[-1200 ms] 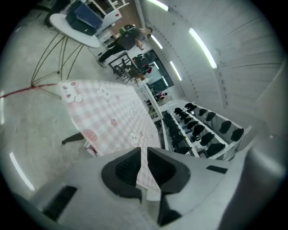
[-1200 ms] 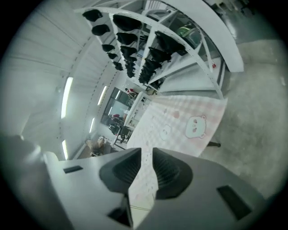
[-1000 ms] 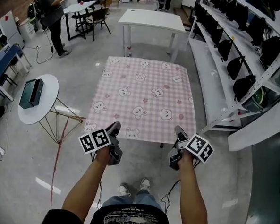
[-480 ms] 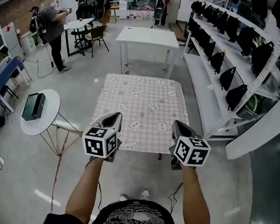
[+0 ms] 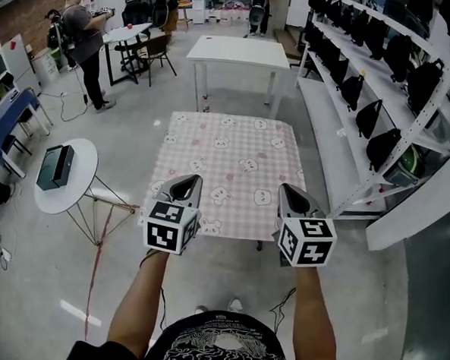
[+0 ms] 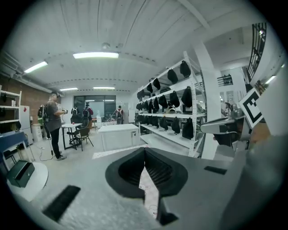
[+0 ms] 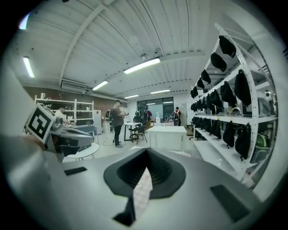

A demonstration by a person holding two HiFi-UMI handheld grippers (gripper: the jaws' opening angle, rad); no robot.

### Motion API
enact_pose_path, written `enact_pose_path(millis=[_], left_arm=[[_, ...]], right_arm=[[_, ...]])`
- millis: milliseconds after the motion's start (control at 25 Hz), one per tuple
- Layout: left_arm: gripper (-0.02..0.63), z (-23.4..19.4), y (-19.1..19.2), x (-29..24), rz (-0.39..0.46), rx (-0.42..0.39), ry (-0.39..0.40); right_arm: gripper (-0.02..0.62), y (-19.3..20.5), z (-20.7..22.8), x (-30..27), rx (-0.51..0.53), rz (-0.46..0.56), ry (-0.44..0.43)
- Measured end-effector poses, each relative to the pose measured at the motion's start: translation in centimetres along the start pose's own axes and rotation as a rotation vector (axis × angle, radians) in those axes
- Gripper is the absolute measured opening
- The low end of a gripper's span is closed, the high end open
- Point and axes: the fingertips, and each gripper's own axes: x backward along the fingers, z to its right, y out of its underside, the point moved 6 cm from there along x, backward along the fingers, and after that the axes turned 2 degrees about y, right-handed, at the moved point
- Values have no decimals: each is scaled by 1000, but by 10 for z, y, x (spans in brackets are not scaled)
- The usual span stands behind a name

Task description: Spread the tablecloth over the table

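Tablecloth: the pink checked tablecloth (image 5: 224, 168) lies flat over the table, its near edge hanging just below and ahead of both grippers.
Left gripper: we see the left gripper (image 5: 185, 182) raised above the near edge, its jaws pressed together on nothing. The sliver of patterned cloth in the slit under the tips reads to us as the cloth lying beyond, not a pinch.
Right gripper: the right gripper (image 5: 291, 190) is clenched and empty in the same way.
Handling: we judge the cloth light, thin and limp. It would sag and fold once lifted and slide easily on a smooth top.
Where to grip: we would pinch the near hem at its two corners, one per gripper, to keep it taut.
Progress: the cloth looks spread to us, with no large wrinkles showing.
Containers: none sit on the cloth. The rack (image 5: 329, 125) at the right holds black bags (image 5: 381, 147). A dark box (image 5: 55, 166) sits on the round side table (image 5: 76, 193), and we cannot tell its contents.
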Motion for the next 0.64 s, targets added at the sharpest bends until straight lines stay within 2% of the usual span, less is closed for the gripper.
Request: enact_pose_path(millis=[640], left_arm=[[2, 1, 3, -5, -24, 11, 2]], right_arm=[[5, 1, 5, -4, 10, -2, -10]])
